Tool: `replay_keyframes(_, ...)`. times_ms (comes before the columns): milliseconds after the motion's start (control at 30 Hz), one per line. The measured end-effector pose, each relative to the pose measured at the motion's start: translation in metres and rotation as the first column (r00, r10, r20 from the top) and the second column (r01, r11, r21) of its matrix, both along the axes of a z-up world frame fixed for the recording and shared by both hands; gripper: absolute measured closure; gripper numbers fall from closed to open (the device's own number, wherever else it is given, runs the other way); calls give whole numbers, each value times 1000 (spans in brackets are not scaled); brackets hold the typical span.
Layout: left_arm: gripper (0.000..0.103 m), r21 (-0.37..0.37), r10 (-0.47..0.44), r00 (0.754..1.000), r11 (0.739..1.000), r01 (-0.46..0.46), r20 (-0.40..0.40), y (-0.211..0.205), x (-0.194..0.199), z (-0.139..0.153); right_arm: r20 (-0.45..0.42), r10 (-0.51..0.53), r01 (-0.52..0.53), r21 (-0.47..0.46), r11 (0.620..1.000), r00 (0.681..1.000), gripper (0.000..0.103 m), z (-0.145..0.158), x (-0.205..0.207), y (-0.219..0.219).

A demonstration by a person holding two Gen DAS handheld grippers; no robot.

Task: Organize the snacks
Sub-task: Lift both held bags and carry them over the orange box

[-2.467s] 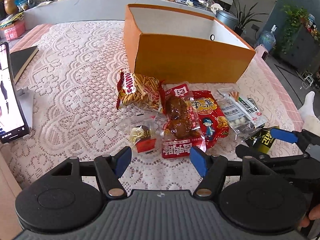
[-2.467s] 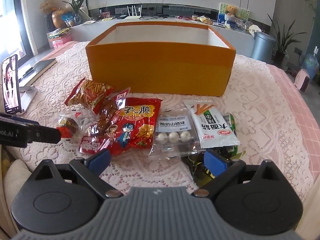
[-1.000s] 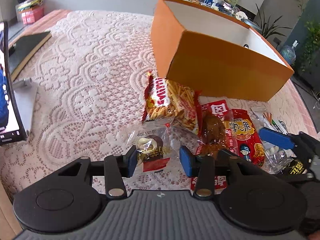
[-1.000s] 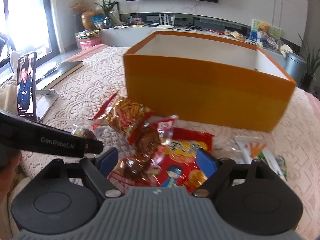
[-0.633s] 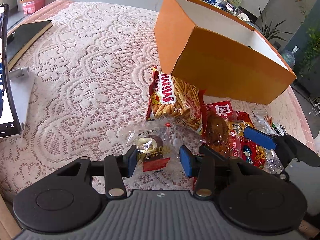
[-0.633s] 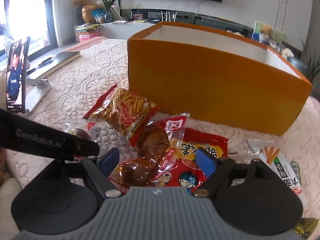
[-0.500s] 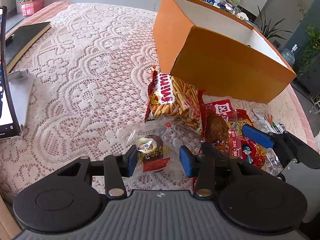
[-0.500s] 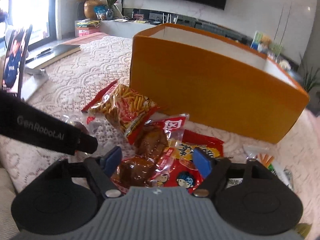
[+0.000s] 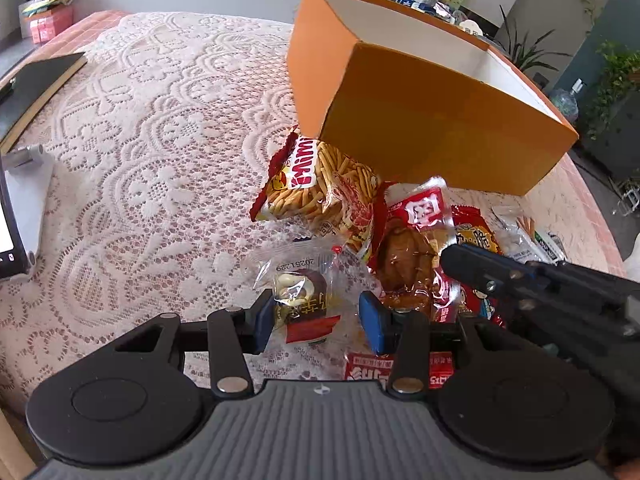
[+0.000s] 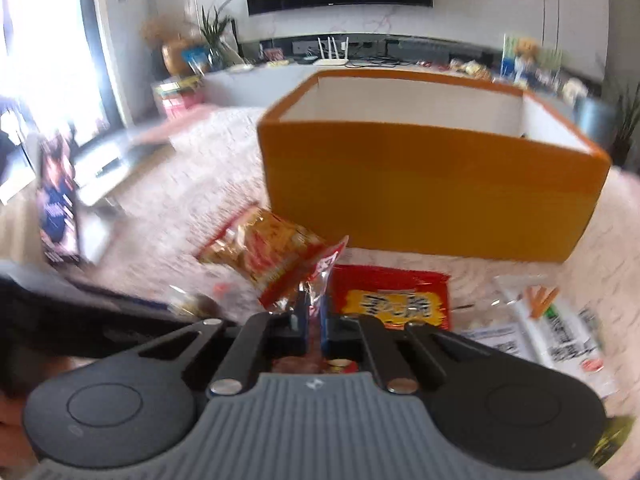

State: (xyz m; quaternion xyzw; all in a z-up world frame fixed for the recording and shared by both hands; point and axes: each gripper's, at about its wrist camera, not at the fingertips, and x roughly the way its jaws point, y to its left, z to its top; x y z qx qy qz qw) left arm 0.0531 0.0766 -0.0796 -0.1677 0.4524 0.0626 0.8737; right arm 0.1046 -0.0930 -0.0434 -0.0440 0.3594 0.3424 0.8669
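Half a second back the right gripper [image 10: 315, 322] stood with its blue pads spread on either side of the braised-meat packet [image 9: 412, 256]; since then its jaws have been closing, and now they are clenched on the clear-and-red wrapper of that packet, pinching the film near its upper end. Motion blur smears the whole right wrist view, so how much of the packet is off the cloth cannot be told. From the left wrist view the same gripper's dark fingers reach in from the right and lie over the packet's right side.

By contrast the left gripper [image 9: 320, 318] has kept its place. Its jaws are partly closed around the small clear-wrapped chocolate sweet [image 9: 304, 300], which sits between the blue pads; the left pad is at the wrapper's edge, while a little gap shows by the right pad, so whether it is truly squeezed cannot be told.

All the snacks lie on the white lace tablecloth [image 9: 140, 168], in front of the open orange cardboard box [image 9: 432, 128], whose white inside shows no snacks in the part seen. A red bag of fried sticks [image 9: 320, 192] touches the box's near corner and overlaps the meat packet's top. To the right lie a red-and-yellow cartoon-printed bag [image 10: 394, 300], then a white packet with orange sticks printed on it [image 10: 556, 320]. At the far left a phone [image 10: 56, 208] stands upright on a stand, with a dark notebook [image 9: 36, 88] beyond it
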Motion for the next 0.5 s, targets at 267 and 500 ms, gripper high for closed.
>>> replay_keyframes(267, 52, -18, 3, 1000, 1000, -3, 9, 3, -3, -1, -178, 4, 12, 87, 996, 984, 94, -9, 9, 1)
replay_keyframes(500, 52, 17, -16, 1000, 1000, 16, 17, -3, -5, -1, -225, -31, 53, 92, 994, 974, 99, -15, 13, -2)
